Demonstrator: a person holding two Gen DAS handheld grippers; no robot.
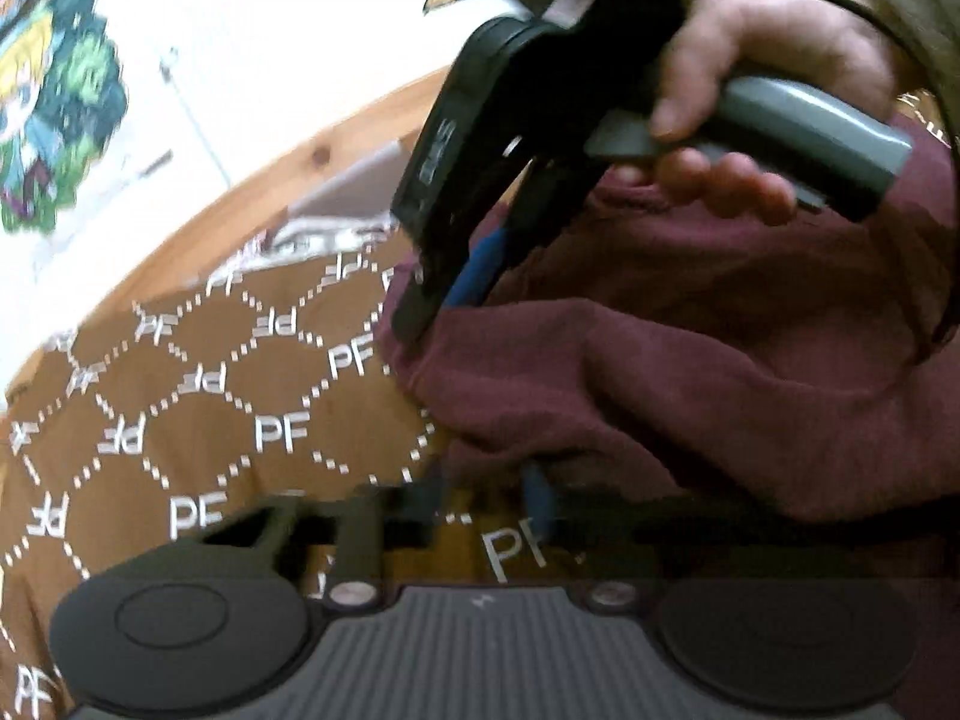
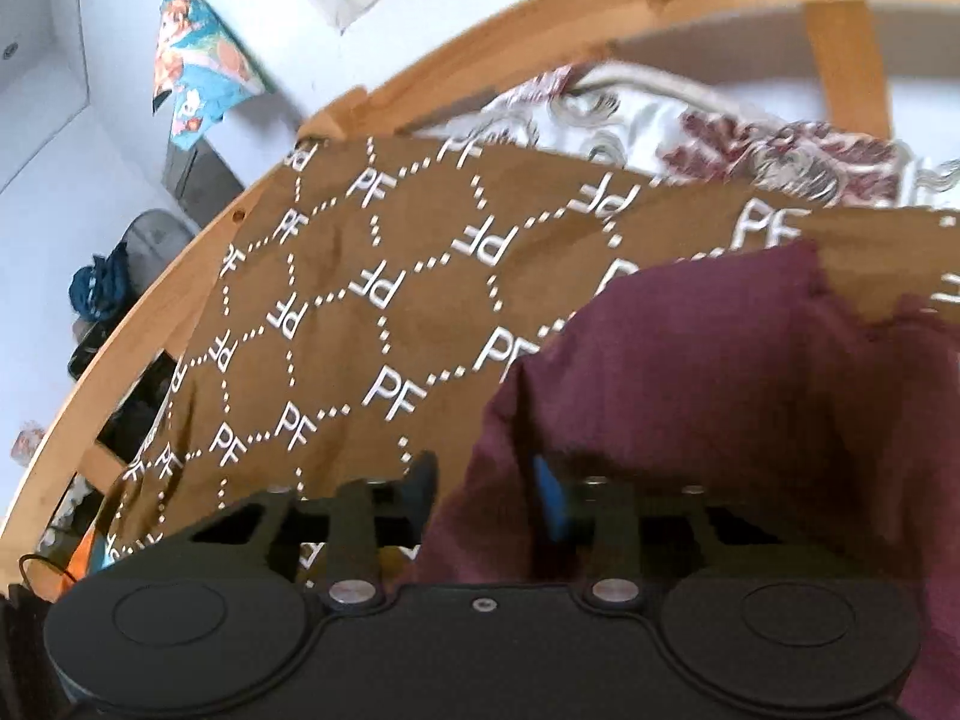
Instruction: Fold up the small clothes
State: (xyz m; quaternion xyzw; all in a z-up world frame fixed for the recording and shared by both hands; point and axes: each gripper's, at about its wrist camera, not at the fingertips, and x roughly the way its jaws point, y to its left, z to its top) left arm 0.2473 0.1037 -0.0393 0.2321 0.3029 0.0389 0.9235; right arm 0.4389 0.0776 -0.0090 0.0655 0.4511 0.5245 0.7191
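A maroon garment (image 1: 690,360) lies bunched on a brown blanket (image 1: 198,402) printed with white "PF" letters. In the left wrist view my left gripper (image 1: 486,498) sits low over the blanket; its jaws stand apart with the garment's lower edge draped over them, and whether it grips is unclear. My right gripper (image 1: 444,294), held by a hand, comes down from above and pinches the garment's left edge. In the right wrist view the right gripper (image 2: 486,498) has the maroon garment (image 2: 690,390) between its fingers, and the blue pad (image 2: 549,504) shows against the cloth.
A wooden bed rail (image 2: 540,30) curves around the blanket (image 2: 360,300). A floral sheet (image 2: 750,138) lies beyond the blanket. White walls with colourful pictures (image 1: 54,102) stand behind. Clutter lies on the floor beyond the rail (image 2: 102,294).
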